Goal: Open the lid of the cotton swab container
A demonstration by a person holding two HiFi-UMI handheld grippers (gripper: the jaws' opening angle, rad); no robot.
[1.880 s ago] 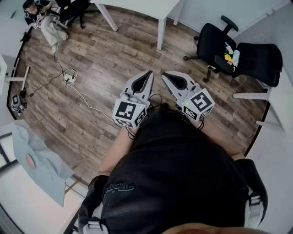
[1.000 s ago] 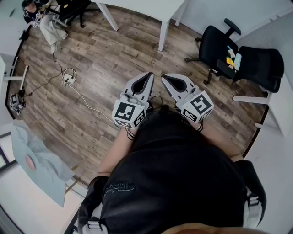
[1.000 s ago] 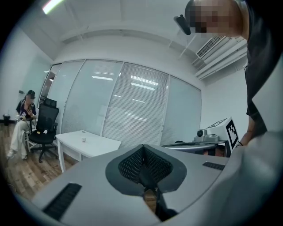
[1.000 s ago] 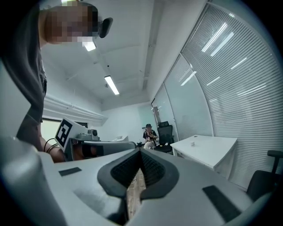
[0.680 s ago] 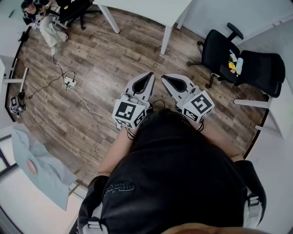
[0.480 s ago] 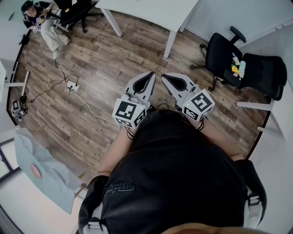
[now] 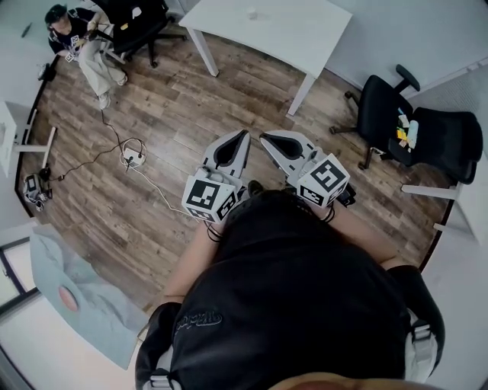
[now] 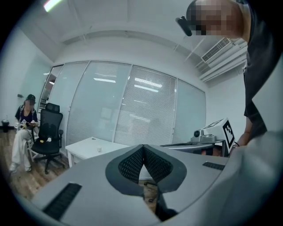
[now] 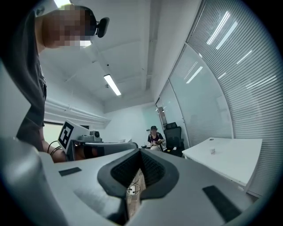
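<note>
A small white container [image 7: 250,13] stands on the white table [image 7: 290,30] at the far side of the room. The same container is a tiny thing [image 8: 99,149] in the left gripper view and stands on the table [image 9: 212,151] in the right gripper view. It is too small to make out its lid. My left gripper [image 7: 244,135] and right gripper [image 7: 264,138] are held side by side over the wooden floor, well short of the table. Both are shut with nothing between the pads [image 8: 143,146] [image 9: 139,151].
A person [image 7: 84,42] sits on a black chair at the upper left. Two black office chairs [image 7: 415,126] stand at the right beside another white table edge [image 7: 457,206]. A cable and power strip [image 7: 133,158] lie on the floor; grey cloth [image 7: 69,297] at lower left.
Both grippers and the view have moved toward the white table, which now shows much more of its top. The jaws stay shut and empty.
</note>
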